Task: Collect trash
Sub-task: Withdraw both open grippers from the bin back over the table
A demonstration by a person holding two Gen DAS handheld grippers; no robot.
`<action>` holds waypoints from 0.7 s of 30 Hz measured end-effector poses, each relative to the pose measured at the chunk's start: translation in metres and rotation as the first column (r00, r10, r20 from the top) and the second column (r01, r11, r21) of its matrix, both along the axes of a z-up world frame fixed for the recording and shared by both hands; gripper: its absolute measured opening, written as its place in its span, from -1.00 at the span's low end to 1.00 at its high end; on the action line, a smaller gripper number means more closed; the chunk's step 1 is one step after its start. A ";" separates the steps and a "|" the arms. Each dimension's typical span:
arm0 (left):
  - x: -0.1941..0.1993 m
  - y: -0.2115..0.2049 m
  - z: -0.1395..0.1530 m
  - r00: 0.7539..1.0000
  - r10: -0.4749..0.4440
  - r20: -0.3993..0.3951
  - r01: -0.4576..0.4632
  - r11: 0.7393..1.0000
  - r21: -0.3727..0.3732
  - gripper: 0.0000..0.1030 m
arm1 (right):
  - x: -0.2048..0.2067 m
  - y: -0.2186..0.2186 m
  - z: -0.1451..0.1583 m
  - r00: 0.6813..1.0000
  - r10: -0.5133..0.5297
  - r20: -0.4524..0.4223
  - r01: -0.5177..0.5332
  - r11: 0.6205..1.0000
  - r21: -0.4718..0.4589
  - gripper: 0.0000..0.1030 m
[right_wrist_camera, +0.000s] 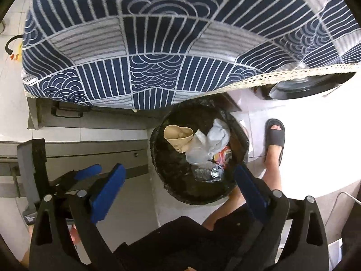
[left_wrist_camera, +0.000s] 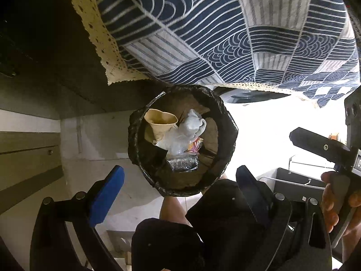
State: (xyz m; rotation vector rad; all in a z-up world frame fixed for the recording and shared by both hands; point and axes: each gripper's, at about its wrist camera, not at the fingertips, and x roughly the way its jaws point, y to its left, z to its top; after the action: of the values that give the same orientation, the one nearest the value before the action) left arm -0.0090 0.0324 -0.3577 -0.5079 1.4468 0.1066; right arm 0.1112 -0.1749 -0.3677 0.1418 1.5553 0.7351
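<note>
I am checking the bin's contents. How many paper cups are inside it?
1. A crushed tan paper cup lies at the upper left inside the black-lined bin, beside crumpled clear plastic. More may be hidden under the trash.

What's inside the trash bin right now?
The black-lined trash bin holds a crushed paper cup, a crumpled white wrapper, clear plastic, a colorful wrapper and foil. Anything beneath is covered.
</note>
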 end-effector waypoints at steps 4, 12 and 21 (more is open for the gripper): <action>-0.003 0.001 0.019 0.999 -0.013 0.033 0.013 1.000 0.024 0.87 | -0.005 -0.002 0.019 0.998 -0.002 0.056 0.003 1.000 -0.016 0.87; -0.003 0.001 0.062 0.992 -0.024 0.121 0.021 0.999 0.026 0.87 | -0.015 0.003 0.060 0.986 0.019 0.167 -0.019 1.000 -0.006 0.87; -0.004 0.006 0.110 0.978 -0.038 0.204 0.029 0.999 0.046 0.87 | -0.017 -0.005 0.123 0.943 0.006 0.332 -0.013 1.000 0.022 0.87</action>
State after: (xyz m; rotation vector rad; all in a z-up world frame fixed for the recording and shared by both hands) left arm -0.0126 0.0380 -0.2479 -0.4460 1.2481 0.0564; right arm 0.0944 -0.1800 -0.2448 0.0249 1.2262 0.7434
